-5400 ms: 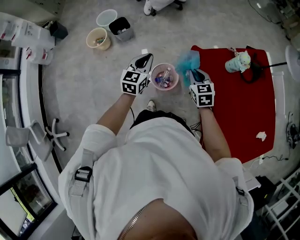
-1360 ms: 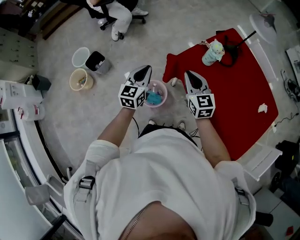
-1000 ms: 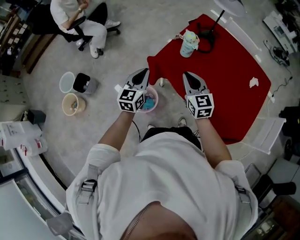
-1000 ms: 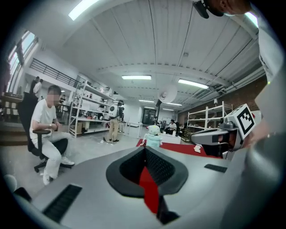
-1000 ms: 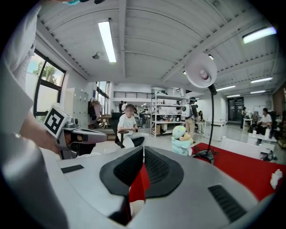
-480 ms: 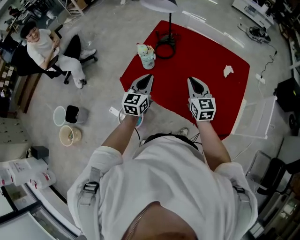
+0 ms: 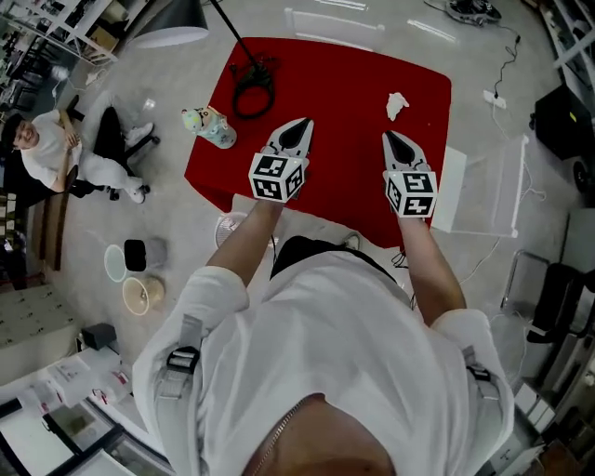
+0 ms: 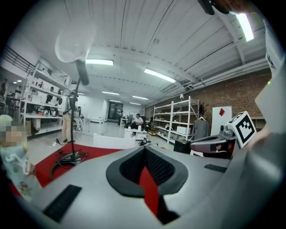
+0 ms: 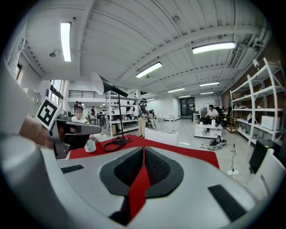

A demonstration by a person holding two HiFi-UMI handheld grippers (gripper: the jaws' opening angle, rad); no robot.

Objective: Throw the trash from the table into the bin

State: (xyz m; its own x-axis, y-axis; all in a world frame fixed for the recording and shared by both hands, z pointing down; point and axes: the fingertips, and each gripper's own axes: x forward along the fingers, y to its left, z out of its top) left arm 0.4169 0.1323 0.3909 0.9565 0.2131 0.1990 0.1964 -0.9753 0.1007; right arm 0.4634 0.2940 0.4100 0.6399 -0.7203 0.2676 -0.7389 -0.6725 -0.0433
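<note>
At the far left of the head view, a seated person in a white top (image 7: 42,153) occupies a chair on the grey floor. Nearer the operator, three floor containers stand close together: a pale round tub (image 7: 113,263), a black square bin (image 7: 136,254) and a tan round bucket (image 7: 139,295). A white lamp shade (image 7: 172,20) hangs over the upper left, and its black pole runs to a coiled black cable (image 7: 251,82) on the red-covered rectangular table (image 7: 344,84). A pale green and white cup-like object (image 7: 209,125) stands at the table's left edge. A pale round bin (image 7: 226,226) sits on the floor just off the table's near-left corner, partly hidden by the left forearm; its contents cannot be made out. The left gripper (image 7: 302,124) is held over the near half of the table, jaws clenched together and empty, with only a sliver of red cloth showing between them in the left gripper view. The task's item, a crumpled white paper scrap (image 7: 397,104), lies on the table towards its right side, just beyond the tip of the right gripper (image 7: 390,138) and not touching it. The right gripper's jaws are likewise pressed together with nothing between them. Right of the table stands a white tubular frame (image 7: 483,191), and beyond it a black box (image 7: 562,121) on the floor.
</note>
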